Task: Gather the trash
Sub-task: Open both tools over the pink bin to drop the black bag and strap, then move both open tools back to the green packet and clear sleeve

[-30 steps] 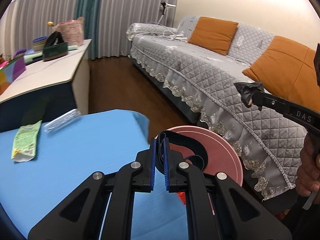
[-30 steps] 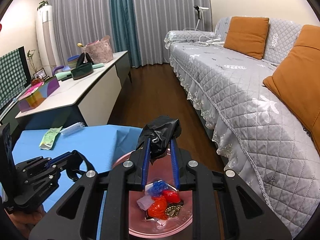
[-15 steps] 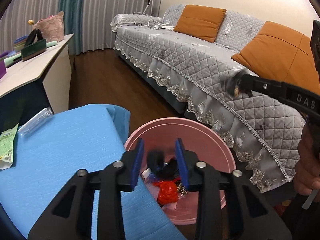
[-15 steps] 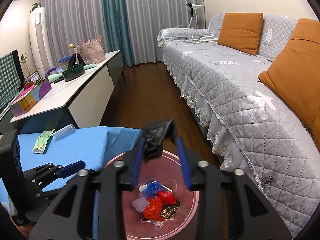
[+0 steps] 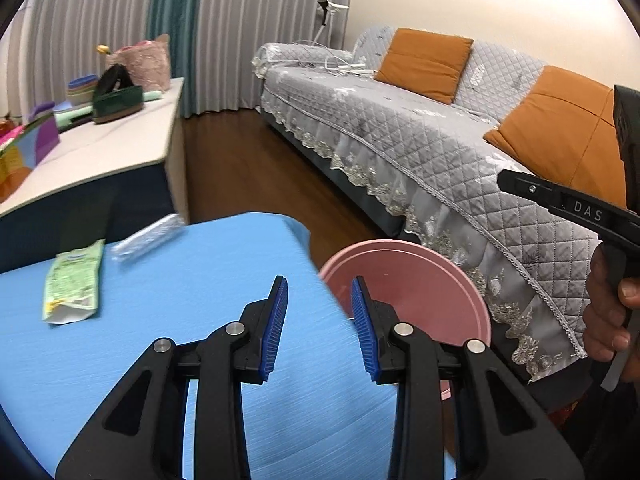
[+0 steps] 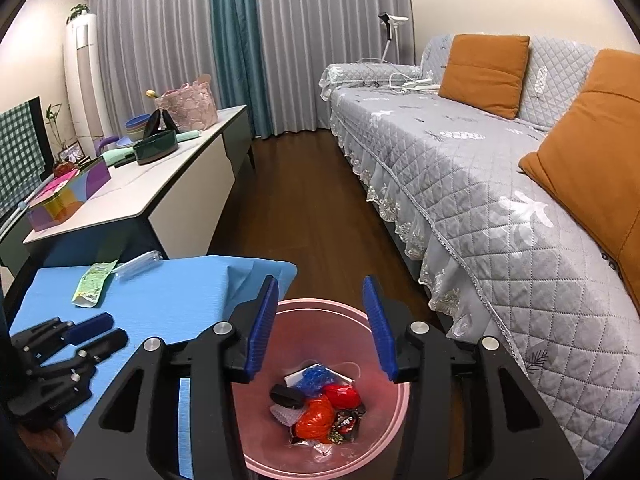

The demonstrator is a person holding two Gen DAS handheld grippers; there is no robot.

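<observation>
1. The left gripper (image 5: 319,322) hangs over the near corner of the blue-covered worktop (image 5: 168,320), its blue-padded jaws apart with nothing between them; they have just been opening.
2. The right gripper (image 6: 324,328) is held above the pink bin (image 6: 384,432), jaws spread and empty; they too have just been opening.
3. The pink bin stands on the floor just beside the worktop's right edge, between the worktop and the grey quilted sofa (image 6: 480,184).
4. In the bottom of the bin lies the collected trash (image 6: 320,408): red and orange wrappers, a blue crinkled piece, a black piece, a patterned dark wrapper and some clear or white scraps, all heaped together.
5. On the far side of the worktop a green snack packet (image 5: 74,280) lies flat, and just beside it, nearer the far edge, a clear plastic wrapper (image 5: 146,232); the two are close but whether they touch cannot be told.
6. Both items are well apart from the left gripper's fingertips.
7. In the left wrist view, a hand (image 5: 608,308) at the right edge grips the handle of the right gripper.
8. Behind the worktop stands a long white sideboard (image 6: 168,172) carrying a pink basket (image 6: 188,106), a dark green bowl (image 6: 156,150), stacked bowls and a colourful box (image 6: 68,196).
9. Two orange cushions rest against the sofa back.
</observation>
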